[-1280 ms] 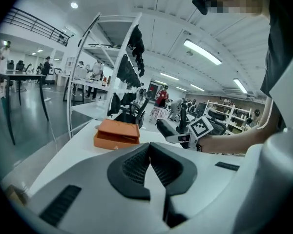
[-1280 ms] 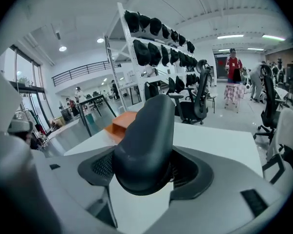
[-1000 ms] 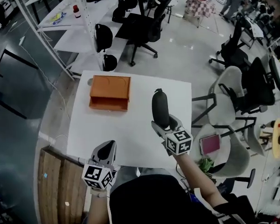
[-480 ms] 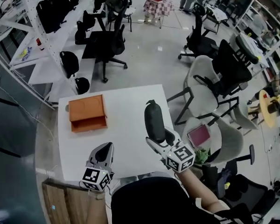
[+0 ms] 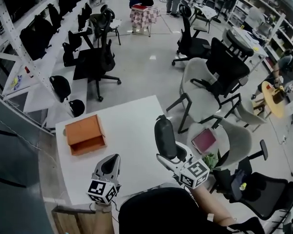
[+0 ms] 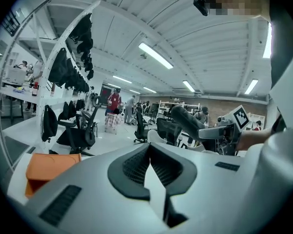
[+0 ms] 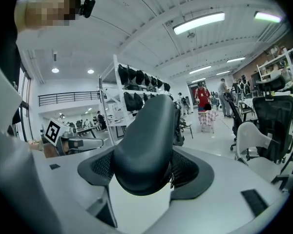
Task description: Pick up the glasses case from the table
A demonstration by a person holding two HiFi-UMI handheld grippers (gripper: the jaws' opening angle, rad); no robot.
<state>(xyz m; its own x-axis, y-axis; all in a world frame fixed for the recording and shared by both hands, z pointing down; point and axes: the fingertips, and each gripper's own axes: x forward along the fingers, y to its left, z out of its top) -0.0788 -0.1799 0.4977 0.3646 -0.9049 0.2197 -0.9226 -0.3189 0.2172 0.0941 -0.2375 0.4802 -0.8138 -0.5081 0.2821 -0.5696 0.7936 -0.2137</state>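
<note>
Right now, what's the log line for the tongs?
right tongs: gripping glasses case, above table | left tongs: shut, empty

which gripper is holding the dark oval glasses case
The right gripper: its jaws clamp the dark oval glasses case. The left gripper has its jaws together, empty.

Right gripper clamps dark glasses case — over white table.

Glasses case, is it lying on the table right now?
No, the right claw grips the glasses case, held up off the table.
</note>
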